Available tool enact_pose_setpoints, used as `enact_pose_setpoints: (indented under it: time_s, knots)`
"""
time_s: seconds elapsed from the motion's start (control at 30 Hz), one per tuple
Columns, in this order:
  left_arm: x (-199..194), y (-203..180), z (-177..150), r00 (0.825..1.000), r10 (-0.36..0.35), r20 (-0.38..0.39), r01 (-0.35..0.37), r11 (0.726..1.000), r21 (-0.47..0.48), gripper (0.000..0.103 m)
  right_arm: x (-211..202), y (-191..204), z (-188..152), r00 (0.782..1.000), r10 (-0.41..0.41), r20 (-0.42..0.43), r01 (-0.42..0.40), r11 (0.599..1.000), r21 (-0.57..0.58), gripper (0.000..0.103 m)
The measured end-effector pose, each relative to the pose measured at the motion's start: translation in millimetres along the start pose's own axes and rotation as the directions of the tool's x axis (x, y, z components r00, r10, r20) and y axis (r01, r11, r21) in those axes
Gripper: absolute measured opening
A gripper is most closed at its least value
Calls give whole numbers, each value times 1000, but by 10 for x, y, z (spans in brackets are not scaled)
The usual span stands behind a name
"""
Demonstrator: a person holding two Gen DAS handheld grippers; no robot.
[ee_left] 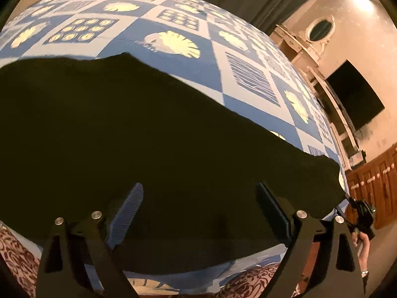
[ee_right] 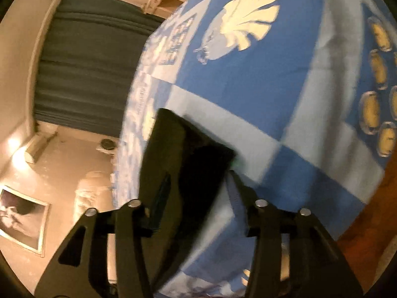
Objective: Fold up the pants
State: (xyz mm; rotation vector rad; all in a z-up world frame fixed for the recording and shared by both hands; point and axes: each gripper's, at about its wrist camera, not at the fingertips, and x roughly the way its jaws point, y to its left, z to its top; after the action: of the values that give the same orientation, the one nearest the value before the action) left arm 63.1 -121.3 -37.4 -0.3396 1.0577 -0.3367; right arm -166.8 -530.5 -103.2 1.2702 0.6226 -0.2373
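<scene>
The dark pants (ee_left: 139, 134) are spread across the centre and left of the left wrist frame, on a blue patterned bedsheet (ee_left: 211, 49). The left gripper (ee_left: 201, 193) is held over them at the bottom, its 2 fingers wide apart. The right gripper (ee_right: 198, 186) is seen with fingers apart around a pants corner (ee_right: 183, 164).

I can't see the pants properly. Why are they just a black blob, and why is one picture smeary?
Left wrist view: dim warm light leaves the pants with no visible folds, and the fisheye bends the bedspread into a dome. Right wrist view: motion blur smears the pants.
</scene>
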Motion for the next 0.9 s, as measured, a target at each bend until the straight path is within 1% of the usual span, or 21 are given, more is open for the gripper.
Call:
enact_pose_setpoints:
  time_s: [0.07,0.1,0.13,0.17,0.2,0.3,0.33,0.4,0.43,0.47,0.5,0.53,0.57,0.6,0.63,0.67,0.7,0.8,0.83,0.87,0.9]
  knots:
    - [-21,47,-1,1000,-2,-4,2,1000,-19,91,162,-3,29,1000,-17,-17,17,1000,10,55]
    - [-36,54,-2,1000,-1,-3,1,1000,-21,91,202,-9,39,1000,-13,-11,13,1000,28,55]
    - [-53,61,-5,1000,0,0,0,1000,-22,91,220,11,50,1000,-17,-9,17,999,31,47]
    - [-71,68,-1,1000,4,4,-4,1000,-20,91,211,46,58,1000,-24,-4,24,1000,19,7]
    - [-98,80,6,1000,11,9,-11,1000,-18,91,177,111,70,1000,-5,3,5,1000,-7,10]
    - [-163,156,33,999,22,25,-22,1000,-22,91,-50,214,49,999,-17,43,19,998,-54,9]
    - [-176,193,41,999,25,28,-24,999,-25,91,-84,177,33,999,-29,40,31,998,-56,9]
    - [-175,286,53,999,32,29,-31,999,-31,91,-28,0,25,996,-91,-3,91,994,-60,9]
    - [-168,334,61,999,42,29,-41,998,-36,91,12,-86,14,995,-101,-26,99,993,-57,11]
    - [-162,382,66,998,52,28,-51,998,-44,91,30,-163,15,997,-70,-36,69,997,-44,13]
    - [-165,439,76,999,44,24,-42,998,-56,91,-10,-182,19,998,-53,-27,52,998,-40,15]
    - [-177,475,89,1000,23,21,-21,998,-65,91,-54,-152,36,999,-53,-7,53,997,-55,22]
    - [-202,499,104,1000,13,22,-11,998,-67,91,-95,-103,59,998,-68,15,69,995,-76,33]
    - [-235,507,116,1000,15,28,-13,998,-62,91,-152,-54,88,995,-83,45,88,991,-99,41]
    - [-271,517,129,999,14,38,-12,999,-53,91,-213,-10,141,993,-91,72,99,988,-118,56]
    - [-317,530,149,999,6,53,-4,999,-36,91,-256,37,222,993,-83,89,95,986,-138,64]
    - [-367,539,179,997,6,75,-5,1000,-12,91,-255,66,307,995,-65,77,77,985,-157,65]
    - [-466,600,273,992,49,116,-54,998,36,91,-116,105,481,998,-54,17,57,979,-197,68]
    - [-490,647,309,991,65,121,-69,997,34,91,12,86,536,998,-45,-40,36,980,-196,72]
    - [-515,704,337,989,75,126,-79,997,24,91,117,73,560,996,-50,-74,35,981,-193,72]
    - [-537,797,380,989,80,127,-81,997,3,91,168,65,563,995,-57,-87,39,980,-196,73]
